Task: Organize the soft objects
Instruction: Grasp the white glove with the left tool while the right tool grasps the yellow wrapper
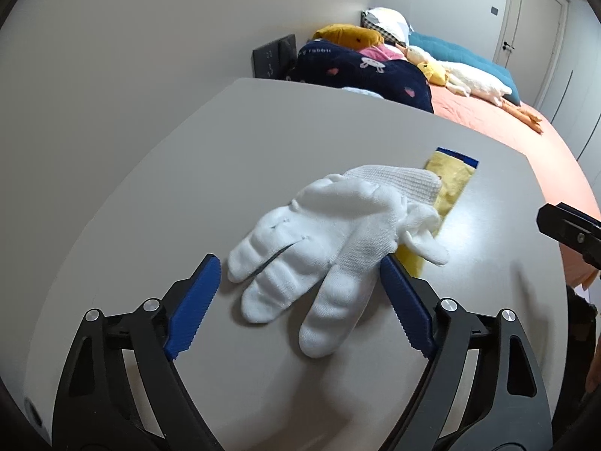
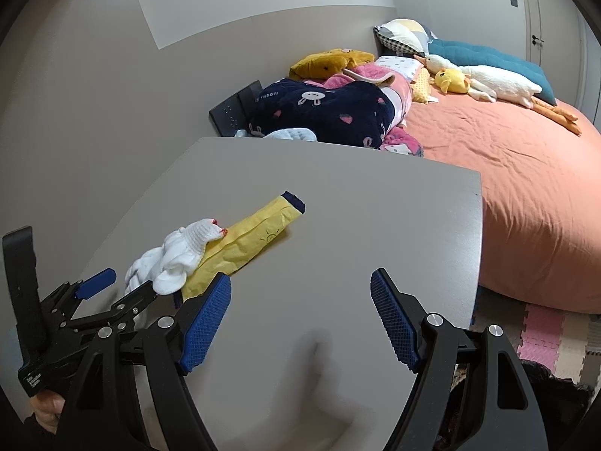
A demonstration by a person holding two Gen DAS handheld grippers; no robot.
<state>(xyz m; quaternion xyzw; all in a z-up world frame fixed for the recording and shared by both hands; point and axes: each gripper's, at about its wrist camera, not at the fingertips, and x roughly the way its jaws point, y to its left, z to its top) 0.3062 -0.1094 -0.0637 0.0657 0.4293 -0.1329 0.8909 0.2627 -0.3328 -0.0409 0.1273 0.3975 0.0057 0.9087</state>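
Note:
A white knit glove [image 1: 330,233] lies flat on the grey table [image 1: 225,158], its fingers pointing toward me, partly covering a yellow sock with a dark blue cuff [image 1: 449,184]. My left gripper [image 1: 300,274] is open, its blue pads on either side of the glove's fingers. In the right wrist view the glove [image 2: 176,255] looks bunched on the yellow sock [image 2: 248,242], and the left gripper [image 2: 120,283] straddles it. My right gripper [image 2: 300,300] is open over bare table, right of the sock, holding nothing.
Beyond the table is a bed with an orange sheet [image 2: 507,173], a navy rabbit-print blanket [image 2: 326,109], a pink blanket [image 2: 375,79], a yellow pillow [image 2: 330,60], a goose plush [image 2: 496,79] and a teal cushion [image 2: 488,56]. Foam floor mats [image 2: 544,334] lie at the right.

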